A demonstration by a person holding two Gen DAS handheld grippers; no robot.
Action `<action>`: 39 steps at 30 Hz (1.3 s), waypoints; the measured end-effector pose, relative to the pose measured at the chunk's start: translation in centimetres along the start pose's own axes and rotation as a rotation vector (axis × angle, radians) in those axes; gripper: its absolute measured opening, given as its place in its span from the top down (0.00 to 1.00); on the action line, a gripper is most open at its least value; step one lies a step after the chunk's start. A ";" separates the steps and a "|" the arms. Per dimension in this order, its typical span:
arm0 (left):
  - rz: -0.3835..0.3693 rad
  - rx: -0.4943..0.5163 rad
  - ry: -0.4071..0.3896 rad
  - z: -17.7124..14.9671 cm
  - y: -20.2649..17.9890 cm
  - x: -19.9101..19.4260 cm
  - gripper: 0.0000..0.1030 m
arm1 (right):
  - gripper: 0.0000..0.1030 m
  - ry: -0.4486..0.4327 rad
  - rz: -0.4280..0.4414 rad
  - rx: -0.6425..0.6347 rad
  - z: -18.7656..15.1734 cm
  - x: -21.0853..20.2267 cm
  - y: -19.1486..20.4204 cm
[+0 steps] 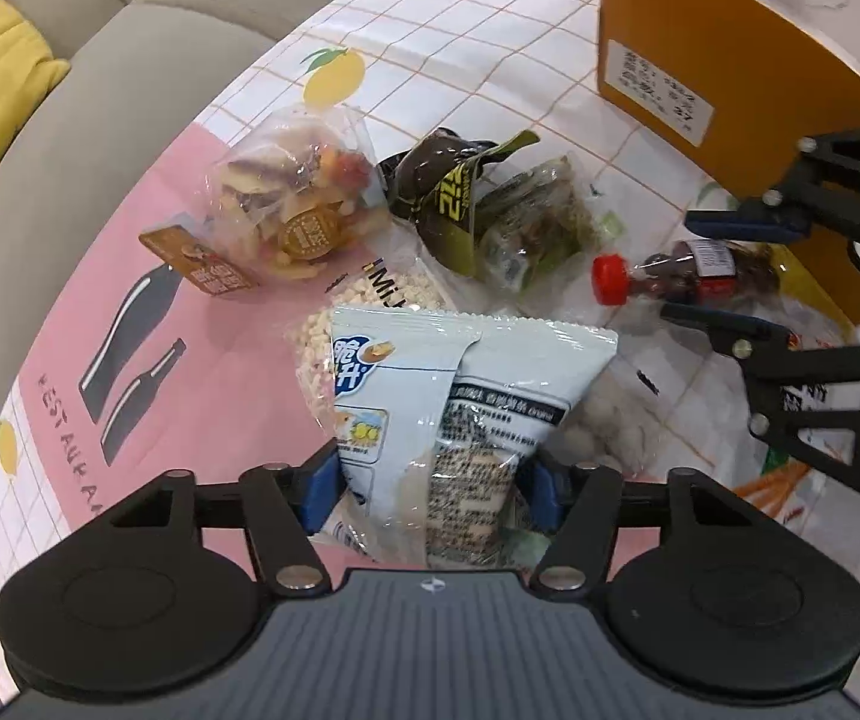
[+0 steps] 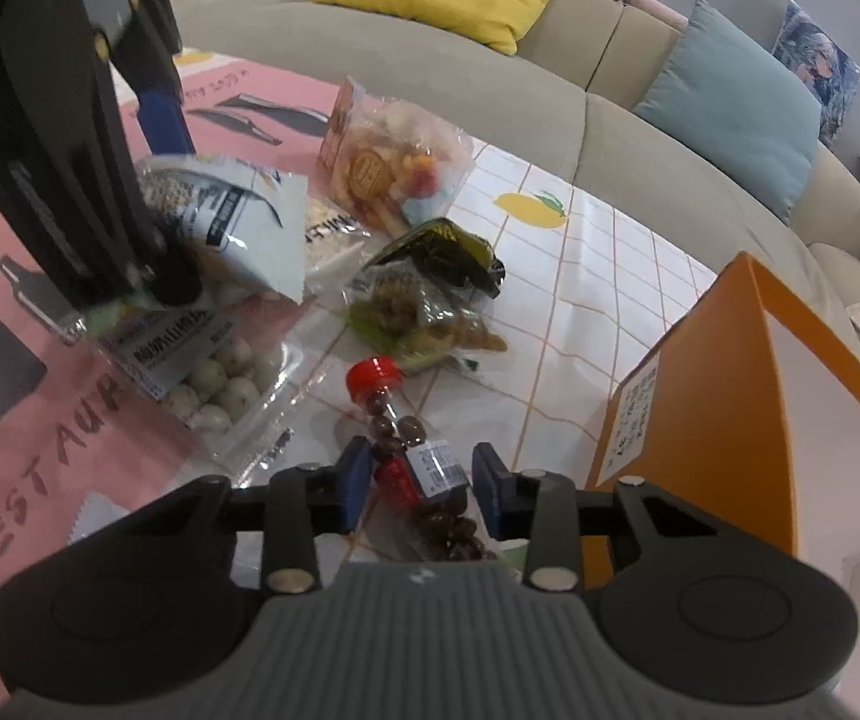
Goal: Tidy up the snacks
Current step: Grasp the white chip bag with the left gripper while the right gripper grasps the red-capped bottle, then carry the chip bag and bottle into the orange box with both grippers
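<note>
My left gripper (image 1: 430,483) is shut on a pale blue snack bag (image 1: 466,396), held above the table; the bag also shows in the right wrist view (image 2: 238,210). My right gripper (image 2: 421,489) has its blue pads on either side of a clear bottle of chocolate balls (image 2: 424,480) with a red cap (image 2: 373,378); whether the pads touch it is unclear. In the left wrist view the right gripper (image 1: 724,264) straddles the same bottle (image 1: 688,270). An orange box (image 2: 748,408) stands at the right and shows in the left wrist view (image 1: 742,78).
On the tablecloth (image 1: 460,30) lie a bag of mixed dried fruit (image 1: 304,204), a dark green packet (image 1: 454,198), a clear nut packet (image 1: 532,234), a tray of white balls (image 2: 220,384) and a puffed grain bag (image 1: 394,288). A sofa (image 2: 490,60) runs behind.
</note>
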State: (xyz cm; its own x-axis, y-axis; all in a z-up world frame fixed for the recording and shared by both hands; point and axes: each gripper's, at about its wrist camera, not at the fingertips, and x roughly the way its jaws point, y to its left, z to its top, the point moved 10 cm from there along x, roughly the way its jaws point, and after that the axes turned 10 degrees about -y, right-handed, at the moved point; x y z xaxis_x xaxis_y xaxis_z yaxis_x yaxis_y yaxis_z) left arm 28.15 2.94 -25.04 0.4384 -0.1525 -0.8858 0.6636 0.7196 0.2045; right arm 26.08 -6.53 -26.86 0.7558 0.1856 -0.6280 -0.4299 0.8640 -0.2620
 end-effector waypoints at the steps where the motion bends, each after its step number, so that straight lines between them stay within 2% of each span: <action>1: 0.006 -0.018 -0.003 0.0 0.1 0.1 0.31 | 0.68 -0.009 -0.001 0.016 0.2 -0.2 -0.1; 5: 0.030 -0.107 -0.043 0.0 0.6 -0.6 0.45 | 0.68 -0.028 0.017 0.088 0.9 -1.0 -0.5; 12: 0.056 -0.345 -0.178 0.0 1.9 -5.0 0.50 | 0.70 -0.067 0.050 0.248 2.0 -3.1 -1.5; 16: 0.075 -0.428 -0.235 -0.3 1.8 -7.8 0.51 | 0.70 -0.077 0.086 0.383 2.8 -4.2 -2.5; 22: 0.042 -0.550 -0.320 -0.2 0.5 -12.2 0.52 | 0.70 -0.121 0.131 0.614 3.8 -7.4 -4.6; 28: -0.024 -0.592 -0.414 1.9 -2.5 -16.4 0.53 | 0.71 -0.205 0.150 0.759 5.0 -12.8 -7.3; 33: -0.130 -0.641 -0.482 5.2 -5.1 -18.9 0.53 | 0.71 -0.253 0.117 0.827 4.9 -17.2 -11.0; 39: -0.230 -0.607 -0.519 10.6 -8.8 -19.6 0.53 | 0.71 -0.266 0.037 0.870 3.0 -20.5 -16.5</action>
State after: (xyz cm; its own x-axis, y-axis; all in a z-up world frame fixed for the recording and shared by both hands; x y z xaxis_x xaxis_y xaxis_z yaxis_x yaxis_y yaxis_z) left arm 20.09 -7.57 -5.03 0.6543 -0.5265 -0.5429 0.3938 0.8501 -0.3498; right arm 19.15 -23.17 -7.40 0.8844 0.2288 -0.4069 -0.0133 0.8837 0.4679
